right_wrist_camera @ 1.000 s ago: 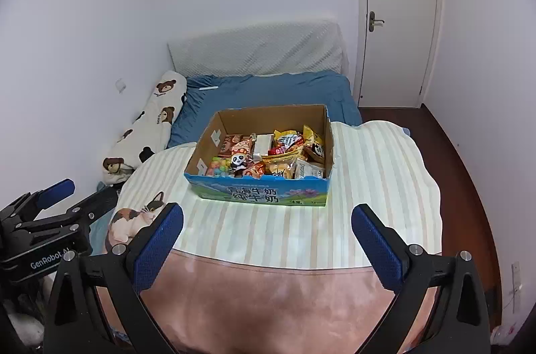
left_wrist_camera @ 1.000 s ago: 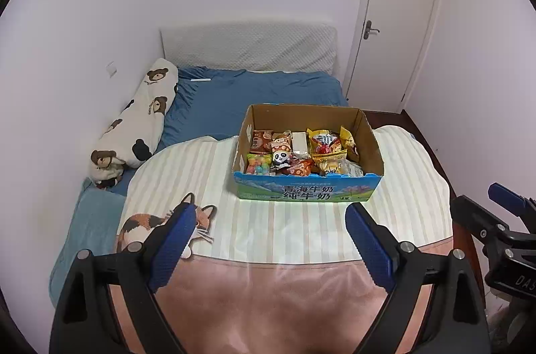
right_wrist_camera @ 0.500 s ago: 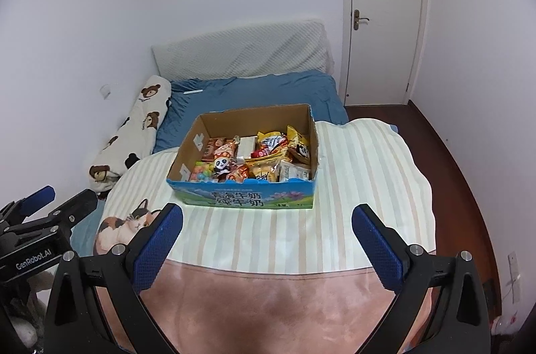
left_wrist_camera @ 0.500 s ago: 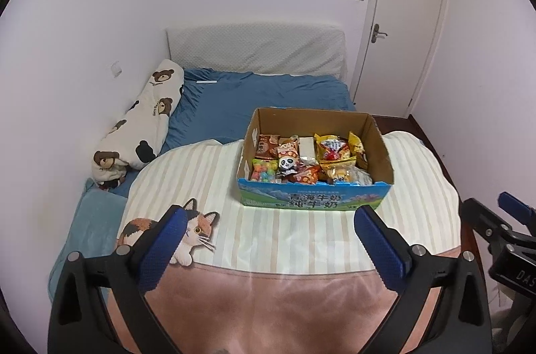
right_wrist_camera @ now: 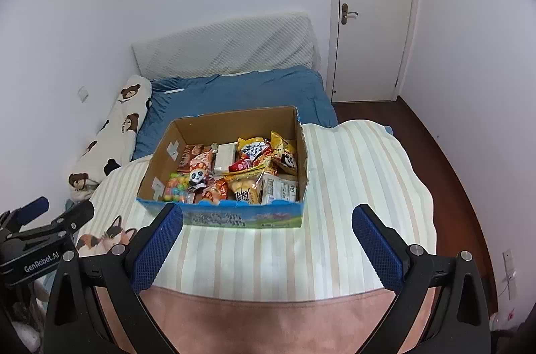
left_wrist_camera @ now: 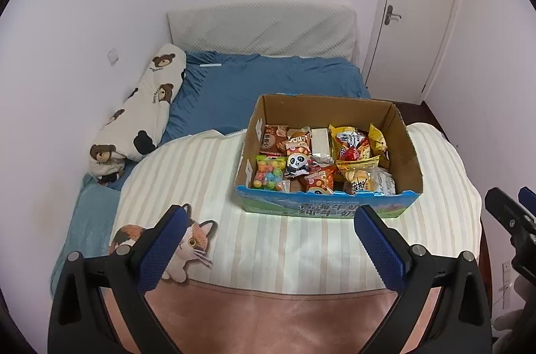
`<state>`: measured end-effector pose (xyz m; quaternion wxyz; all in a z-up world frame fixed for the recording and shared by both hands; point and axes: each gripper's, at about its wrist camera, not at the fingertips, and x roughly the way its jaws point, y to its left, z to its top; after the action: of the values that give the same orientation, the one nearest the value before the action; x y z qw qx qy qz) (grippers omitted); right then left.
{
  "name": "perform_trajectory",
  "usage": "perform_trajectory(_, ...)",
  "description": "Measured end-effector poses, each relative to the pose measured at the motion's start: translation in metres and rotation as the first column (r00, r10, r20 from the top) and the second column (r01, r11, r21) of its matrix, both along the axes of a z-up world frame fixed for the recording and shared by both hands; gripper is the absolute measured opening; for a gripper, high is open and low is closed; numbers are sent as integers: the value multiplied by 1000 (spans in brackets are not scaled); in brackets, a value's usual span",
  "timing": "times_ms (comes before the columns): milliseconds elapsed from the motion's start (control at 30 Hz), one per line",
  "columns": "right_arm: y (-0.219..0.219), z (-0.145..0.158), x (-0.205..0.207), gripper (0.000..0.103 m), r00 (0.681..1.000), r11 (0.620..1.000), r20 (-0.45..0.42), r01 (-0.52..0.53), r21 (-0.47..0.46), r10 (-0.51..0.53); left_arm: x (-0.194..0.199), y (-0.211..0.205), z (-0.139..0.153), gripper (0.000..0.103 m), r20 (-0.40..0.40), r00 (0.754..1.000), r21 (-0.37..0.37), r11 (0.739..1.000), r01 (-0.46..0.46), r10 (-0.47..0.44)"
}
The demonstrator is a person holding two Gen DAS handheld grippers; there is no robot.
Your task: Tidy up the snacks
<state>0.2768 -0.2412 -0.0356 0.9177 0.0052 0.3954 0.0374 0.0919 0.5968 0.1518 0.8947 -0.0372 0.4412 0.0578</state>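
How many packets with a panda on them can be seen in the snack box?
2. One panda packet lies near the front left of the cardboard box, beside the colourful candy bag. The other, a yellow panda packet, leans at the right wall. More may be buried underneath.

We see a brown cardboard box point(left_wrist_camera: 335, 111) with a blue printed front, holding orange, yellow and red snack packets point(left_wrist_camera: 355, 143), on a cream striped blanket point(left_wrist_camera: 301, 246) with a calico cat print point(left_wrist_camera: 191, 240); the sheet point(left_wrist_camera: 268, 79) is blue, the bolster point(left_wrist_camera: 144, 113) white with brown bears, our tool pads point(right_wrist_camera: 157, 250) blue
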Motion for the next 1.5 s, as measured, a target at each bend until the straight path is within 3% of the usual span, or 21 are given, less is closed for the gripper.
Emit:
perform_trajectory(600, 7, -52, 62, 103, 995, 999, -90, 39, -30, -42, 59, -7, -31, 102, -68, 997, 22, 999, 34, -32)
perform_trajectory(1500, 15, -41, 59, 103, 997, 998, -71, 40, -42, -43, 62, -7, -27, 102, -60, 997, 1, 998, 57, -57)
